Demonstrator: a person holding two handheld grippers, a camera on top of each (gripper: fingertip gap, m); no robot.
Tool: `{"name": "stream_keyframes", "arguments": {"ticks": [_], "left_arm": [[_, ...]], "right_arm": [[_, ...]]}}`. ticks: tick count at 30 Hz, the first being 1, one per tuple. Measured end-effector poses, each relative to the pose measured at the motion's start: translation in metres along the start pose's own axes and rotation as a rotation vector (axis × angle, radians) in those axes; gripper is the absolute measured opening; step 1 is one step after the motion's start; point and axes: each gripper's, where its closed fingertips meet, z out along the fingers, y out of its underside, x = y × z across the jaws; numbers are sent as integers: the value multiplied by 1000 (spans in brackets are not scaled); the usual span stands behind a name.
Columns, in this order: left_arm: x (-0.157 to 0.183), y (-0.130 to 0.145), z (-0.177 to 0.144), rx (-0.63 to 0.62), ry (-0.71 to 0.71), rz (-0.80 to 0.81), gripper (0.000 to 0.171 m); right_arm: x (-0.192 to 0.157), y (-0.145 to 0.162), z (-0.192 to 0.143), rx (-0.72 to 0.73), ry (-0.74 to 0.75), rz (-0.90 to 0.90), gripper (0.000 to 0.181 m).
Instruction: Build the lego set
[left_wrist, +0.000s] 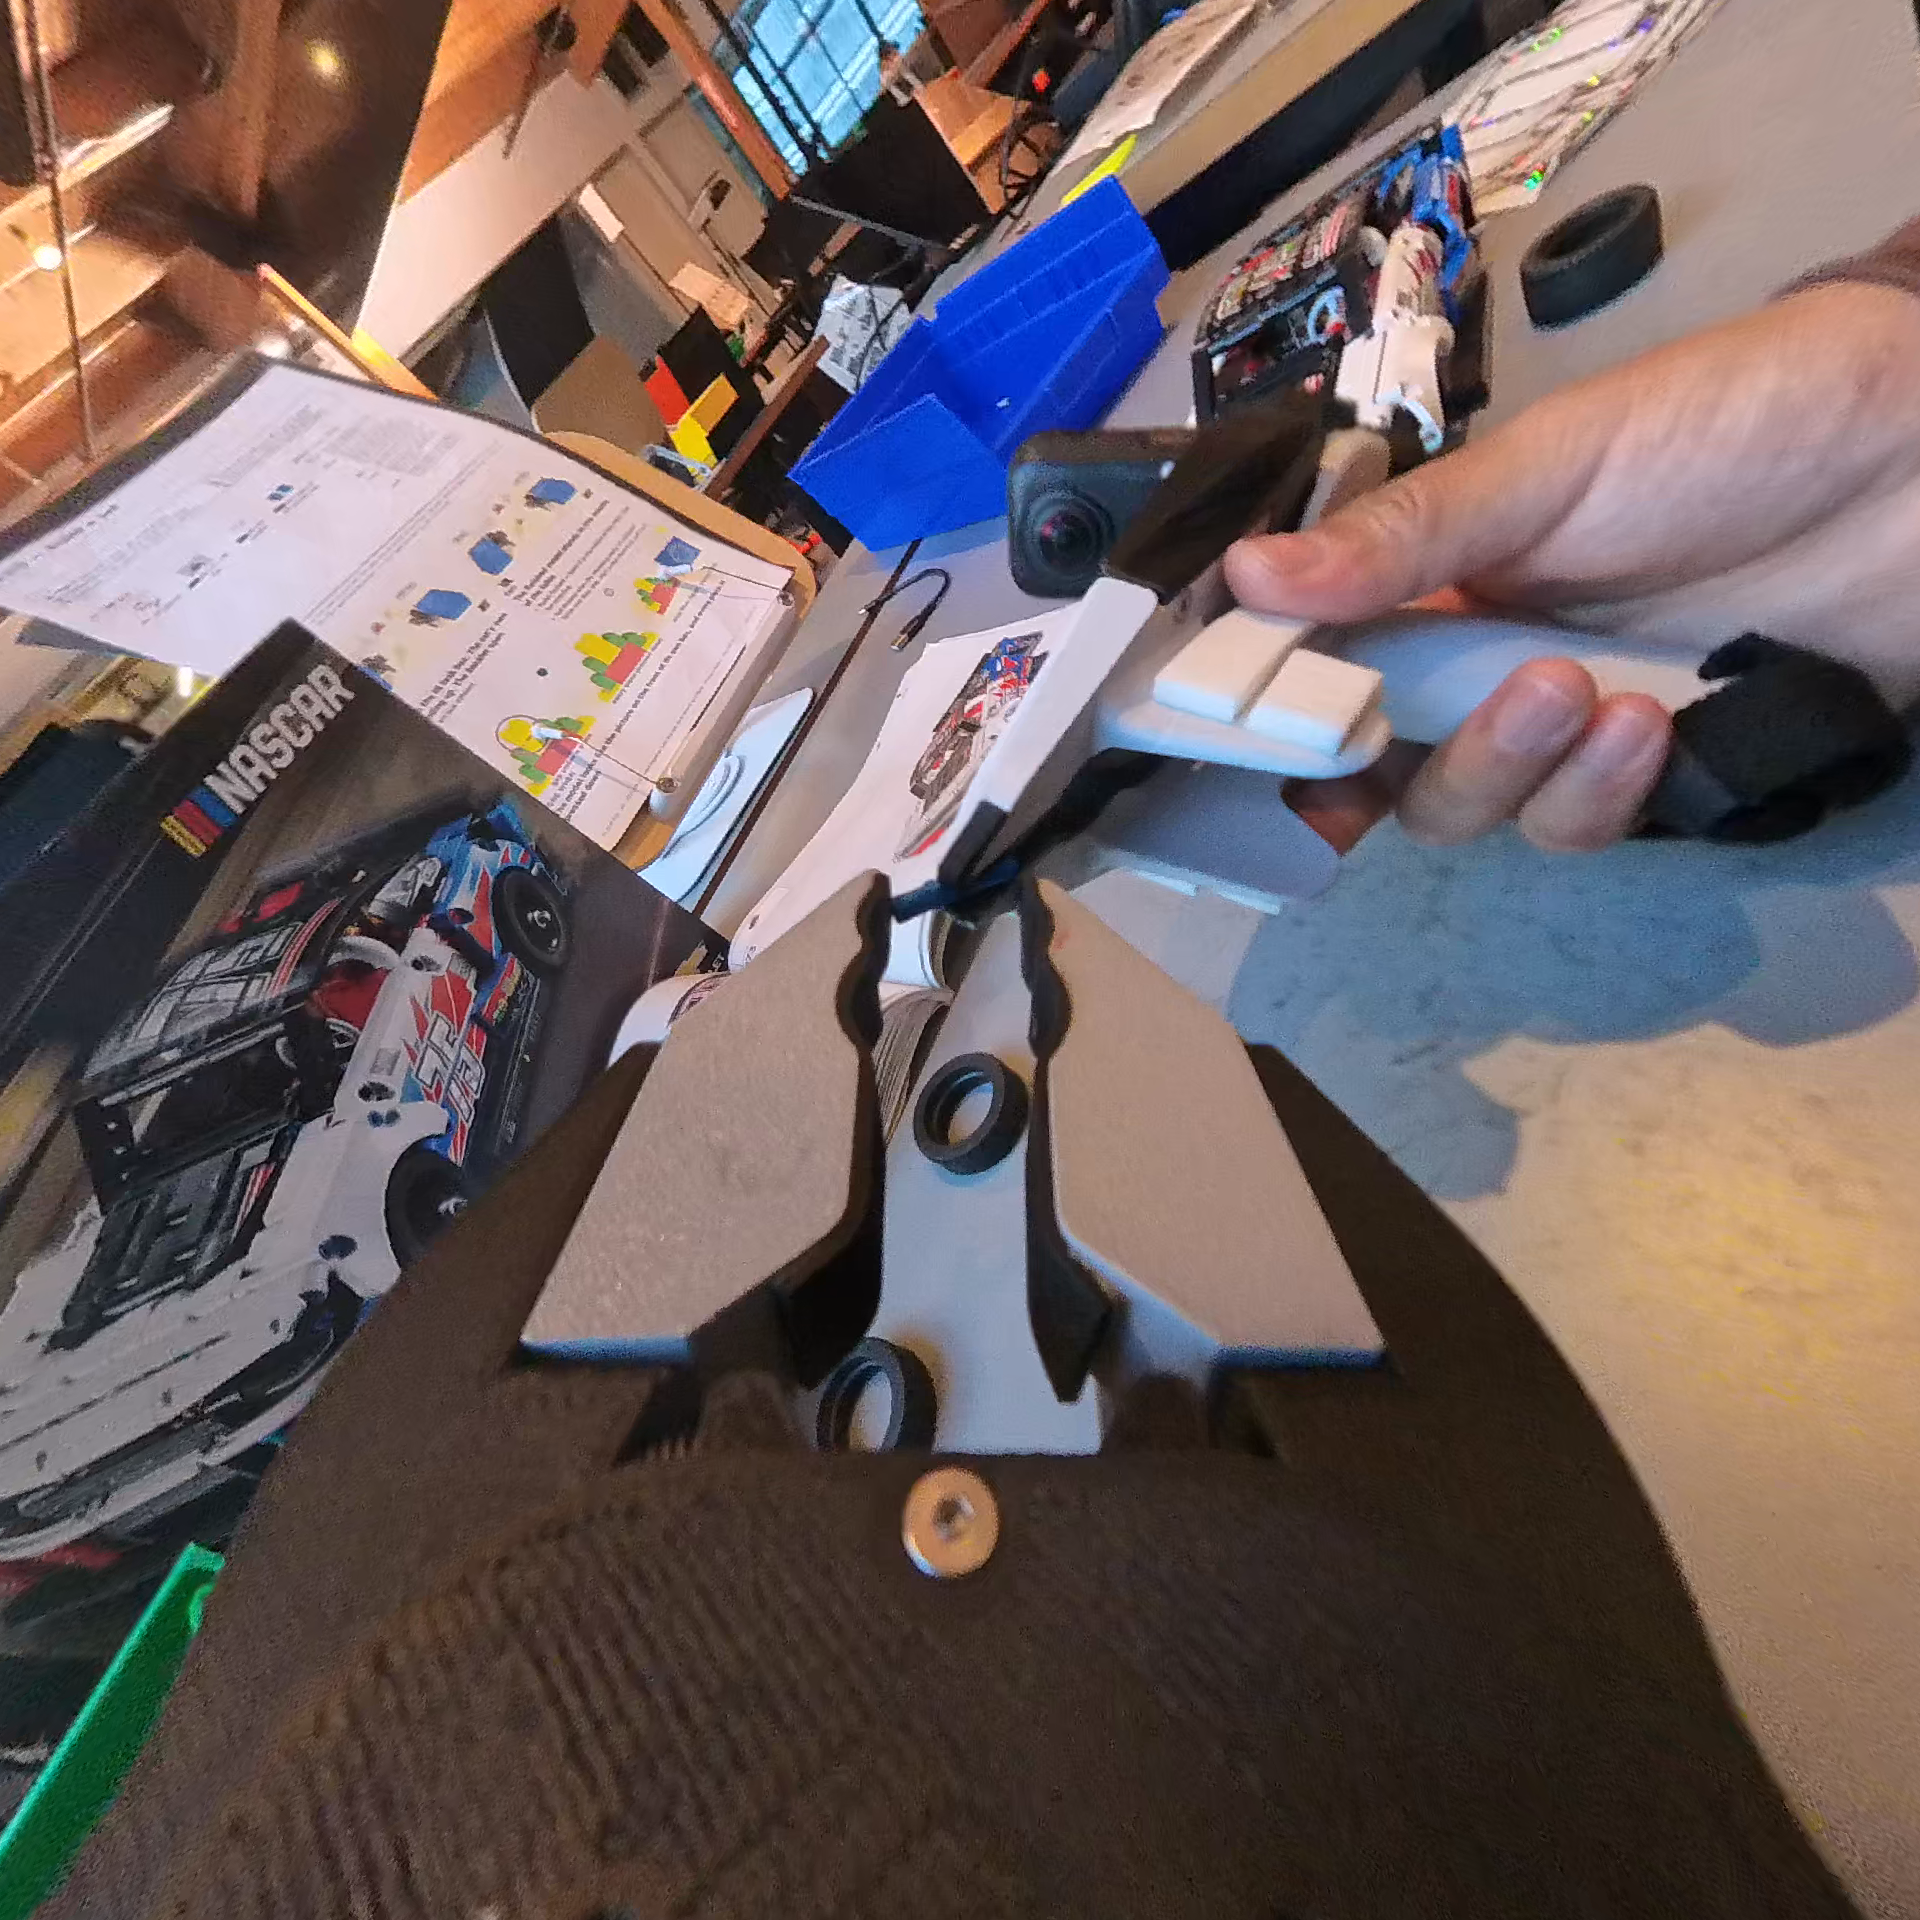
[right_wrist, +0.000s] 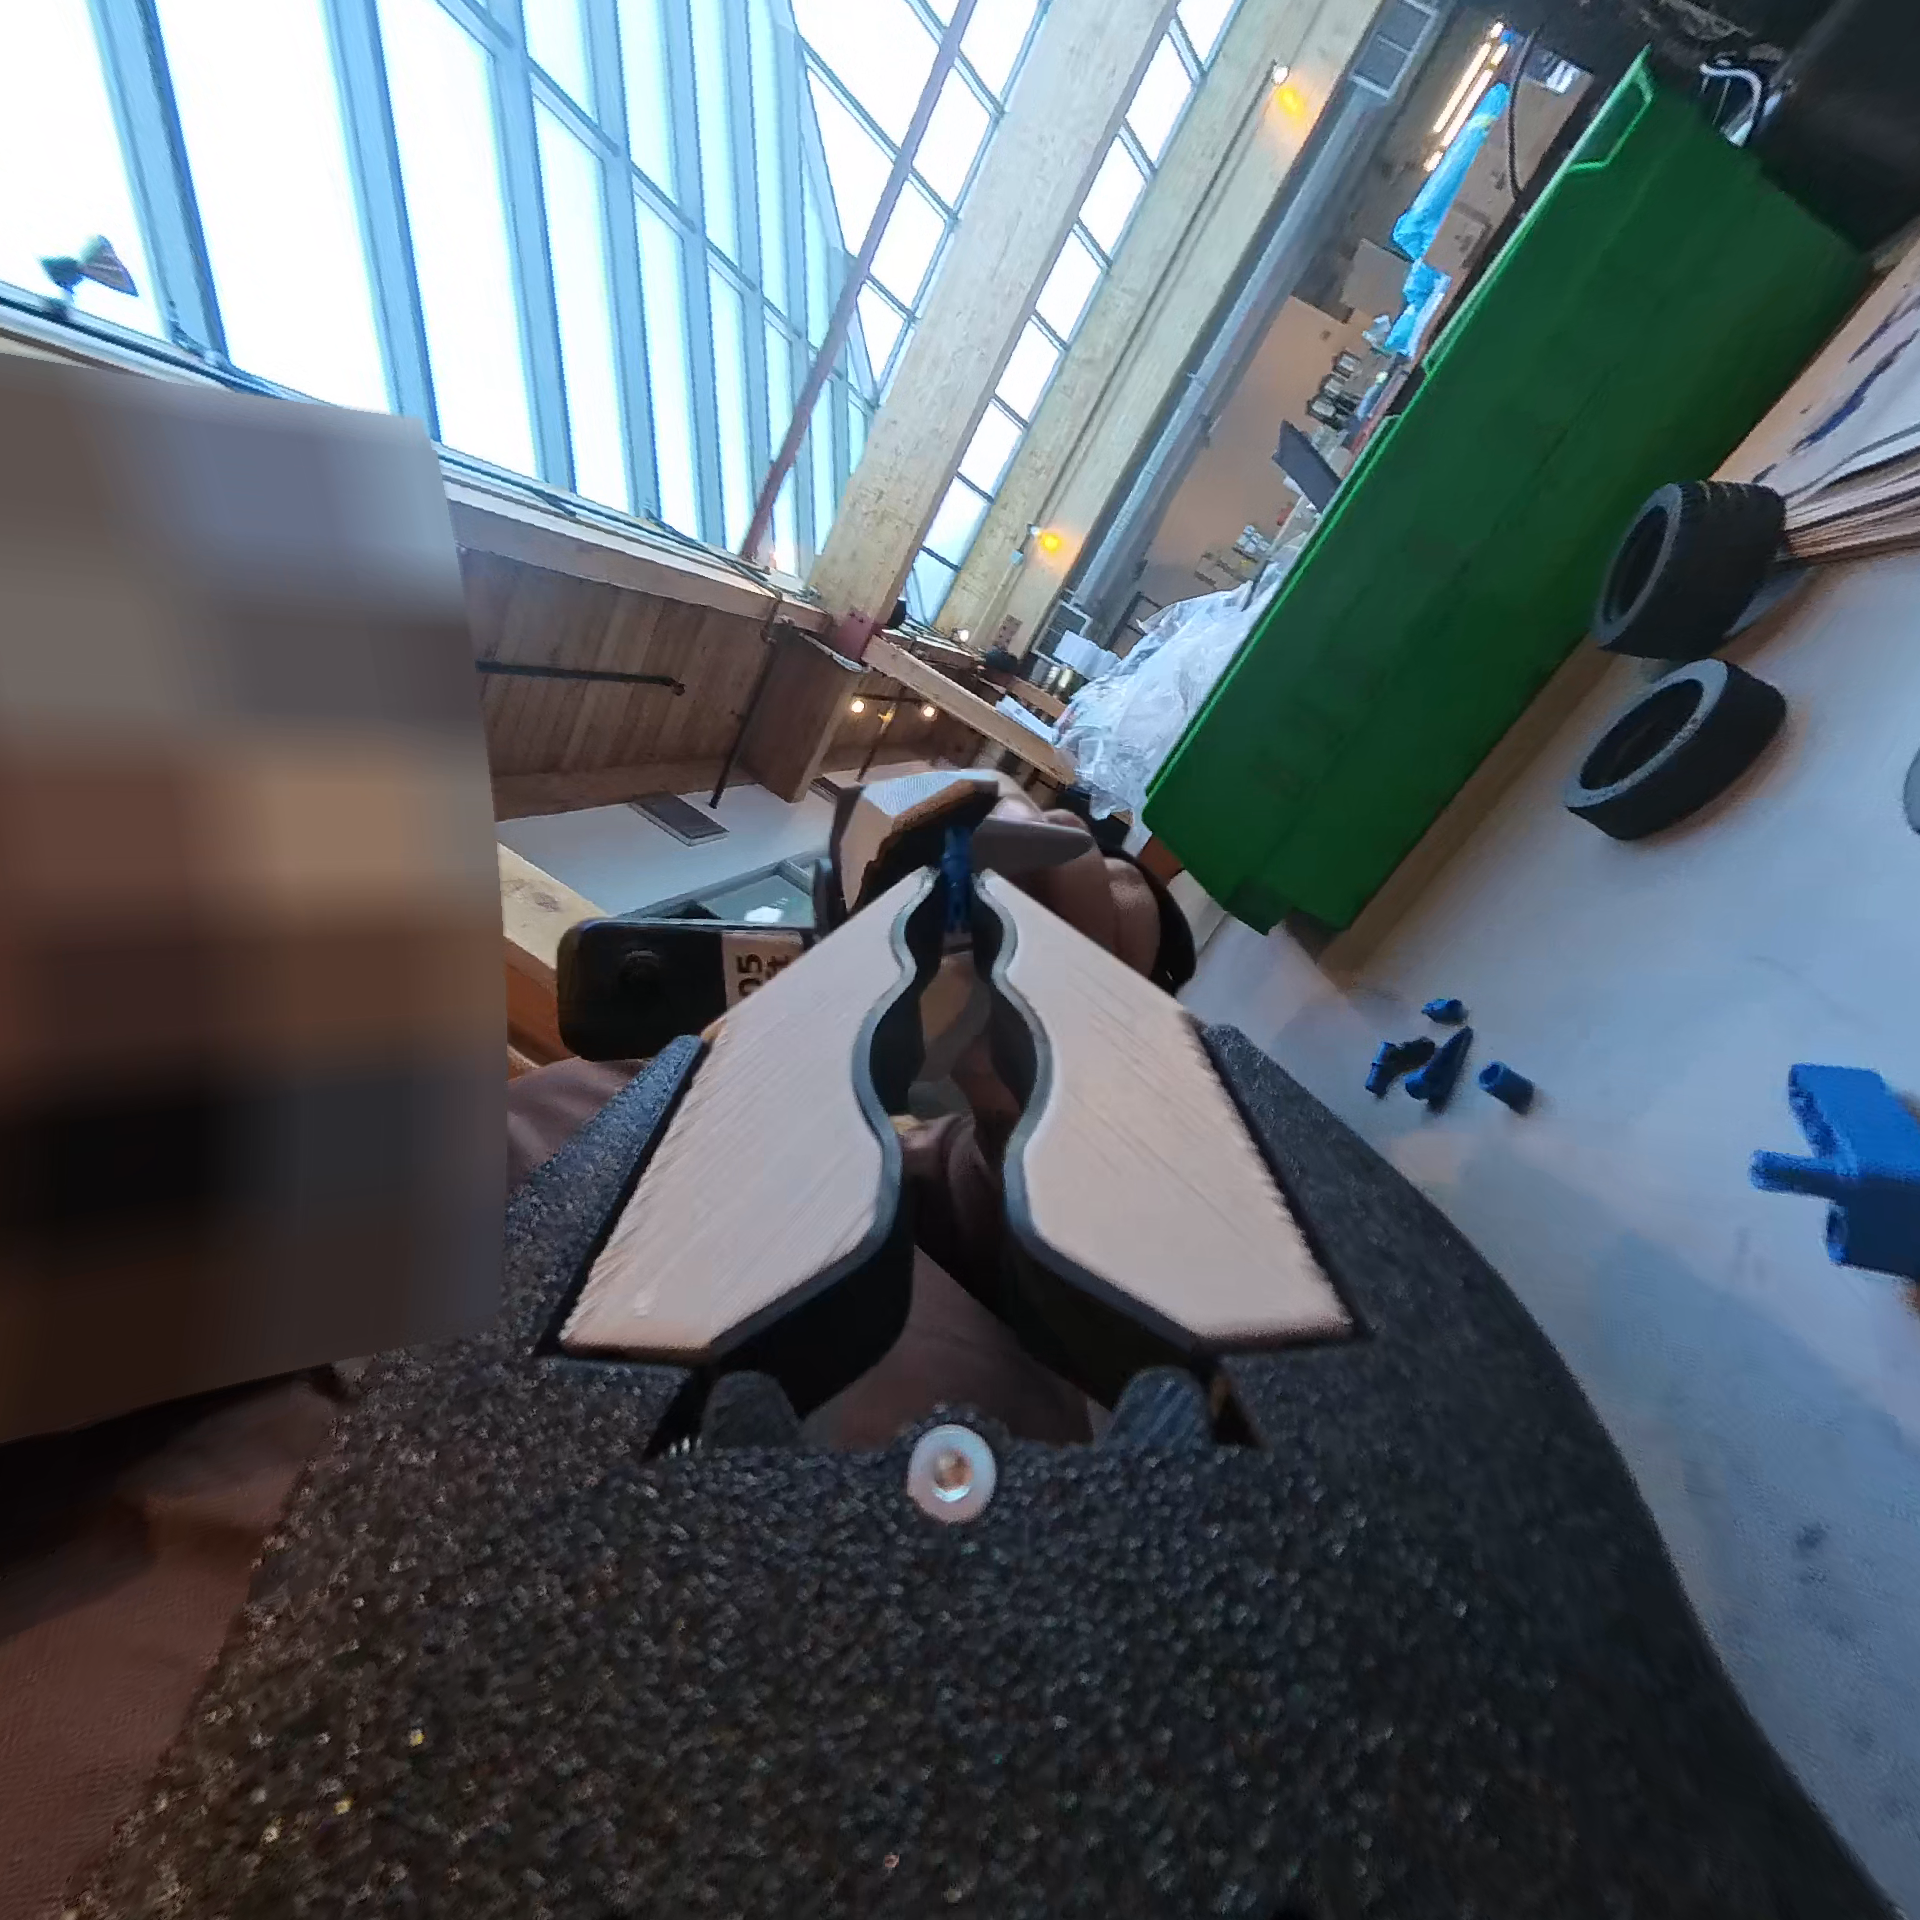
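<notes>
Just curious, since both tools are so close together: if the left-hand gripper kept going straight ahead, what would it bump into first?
Probably the small blue piece pinched in the right gripper, which sits just beyond the left gripper. The left fingers are apart; depth is hard to judge.

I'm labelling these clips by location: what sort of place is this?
Probably a workshop or lab bench in a loft-like hall: tall gridded windows with timber beams, blue plastic parts bins, and a grey tabletop holding a half-built toy race car.

Two tyres lie on the table between the left tongs, the box leftward.
</notes>
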Motion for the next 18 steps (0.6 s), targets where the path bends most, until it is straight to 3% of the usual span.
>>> {"name": "stream_keyframes", "arguments": {"ticks": [1, 7, 11, 15, 18], "left_arm": [[1, 4, 1, -3, 17, 12, 21], [3, 22, 4, 2, 80, 85, 20], [4, 31, 7, -4, 121, -20, 23], [6, 41, 3, -13, 168, -84, 23], [10, 40, 1, -6, 180, -25, 19]], "right_arm": [[3, 1, 0, -8, 20, -9, 3], [21, 4, 1, -66, 102, -50, 4], [32, 0, 0, -117, 168, -116, 4], [40, 3, -5, -270, 324, -308, 4], [41, 5, -10, -388, 437, -445, 4]]}}
